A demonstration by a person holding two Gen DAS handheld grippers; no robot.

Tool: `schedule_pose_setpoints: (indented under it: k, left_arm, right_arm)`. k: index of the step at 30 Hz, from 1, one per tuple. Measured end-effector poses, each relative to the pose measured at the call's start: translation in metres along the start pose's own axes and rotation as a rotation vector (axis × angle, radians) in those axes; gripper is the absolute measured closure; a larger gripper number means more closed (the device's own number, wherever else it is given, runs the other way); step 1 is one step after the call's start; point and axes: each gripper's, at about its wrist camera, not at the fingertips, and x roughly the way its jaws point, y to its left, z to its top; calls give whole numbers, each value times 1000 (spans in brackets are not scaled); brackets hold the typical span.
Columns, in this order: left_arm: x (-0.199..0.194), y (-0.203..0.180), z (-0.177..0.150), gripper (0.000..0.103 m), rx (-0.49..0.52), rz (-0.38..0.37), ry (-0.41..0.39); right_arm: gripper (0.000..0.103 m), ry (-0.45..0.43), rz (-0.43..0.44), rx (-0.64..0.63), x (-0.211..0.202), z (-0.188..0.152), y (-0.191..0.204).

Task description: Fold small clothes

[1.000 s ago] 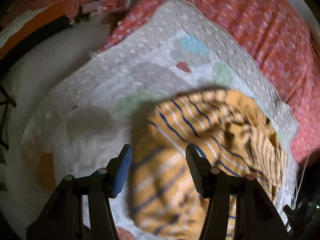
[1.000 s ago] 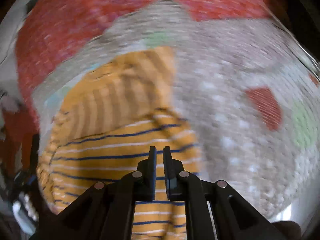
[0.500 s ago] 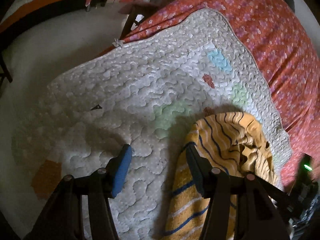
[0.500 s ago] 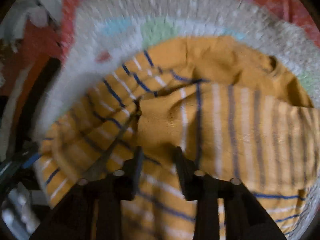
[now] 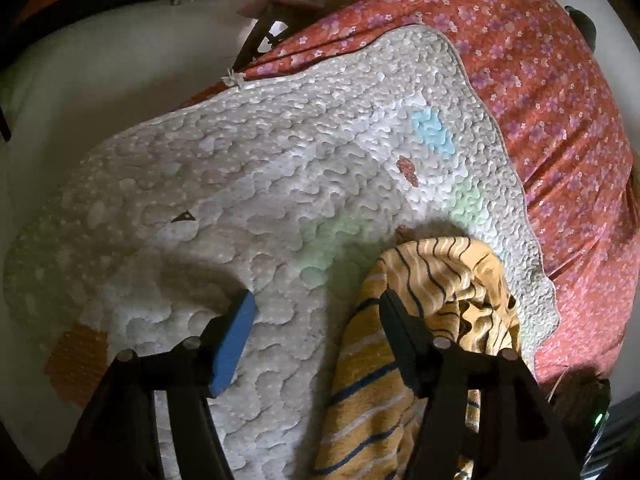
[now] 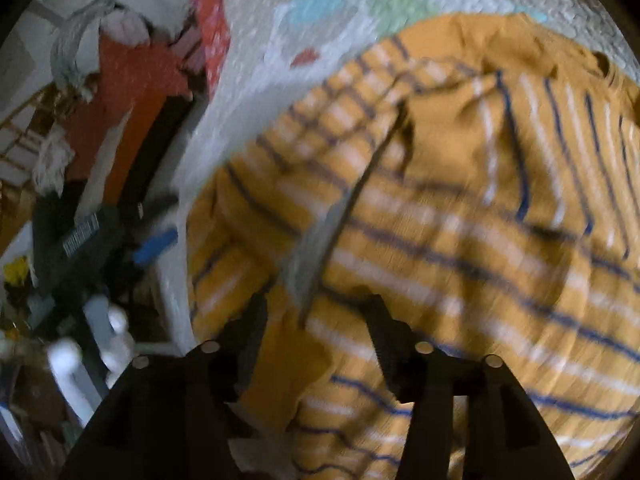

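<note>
**Both grippers open above the striped garment on the quilt**

In the left wrist view, the left gripper [image 5: 316, 320] points down at a pale quilted mat [image 5: 248, 184] that lies on a red flowered bedspread [image 5: 560, 92]. Its jaws are opening and stand well apart; between them only the mat shows. The finger with the blue pad [image 5: 234, 340] is at the lower left of the frame, over bare quilt. The other finger [image 5: 400, 336] lies across the left edge of a yellow garment with dark blue and white stripes [image 5: 448, 272], which is bunched in the lower right of the frame, near the right border of the mat. Whether this finger touches the cloth, one cannot tell.

In the right wrist view, which is blurred, the right gripper [image 6: 316, 320] is above the same striped garment [image 6: 460, 208], which fills the centre and the right of the frame. Its jaws are opening too, with crumpled cloth seen between them, but the pads do not press on it. The mat [image 6: 256, 40] shows in the upper part, and the left gripper [image 6: 154, 246] appears small at the left edge.
</note>
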Motion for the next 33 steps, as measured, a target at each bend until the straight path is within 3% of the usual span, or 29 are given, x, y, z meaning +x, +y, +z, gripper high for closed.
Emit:
schedule_pose_setpoints:
  k: [4,5,6,8,11,16,19,22,29,33]
  left_arm:
    - [-2,-1,-1,40,10,-10,-5]
    - [-2,-1,0,40,10,-11,-7]
    - [-2,-1,0,40,9,-12,-11]
    - [-3,-1,-1,40,6,-18,-16]
    - [-4,-4,-2,40,11,-21,-22]
    - [-7,-14,-3,40,45,-9,-48]
    - [-1,-20,-5,40,56,-6,-29]
    - [5,-26,-8,40,71,-4,-11]
    - [20,-51,-20,40,156,8,17]
    - [29,-69,-31,39,225,11,43]
  right_arm:
    - [48,16,-66,-123,-1,-13,26]
    - [59,31,-70,-154,0,-15,32]
    - [76,49,-84,-185,2,-17,37]
    - [97,76,-99,-229,5,-23,44]
    - [98,31,-100,-248,-9,-25,51]
    - [98,-207,-169,-208,-90,8,29]
    - [98,-314,-252,-121,-137,29,-13]
    - [98,-346,-378,-23,-165,37,-72]
    - [98,-232,-677,245,-170,32,-237]
    - [97,-142,-707,368,-156,14,-294]
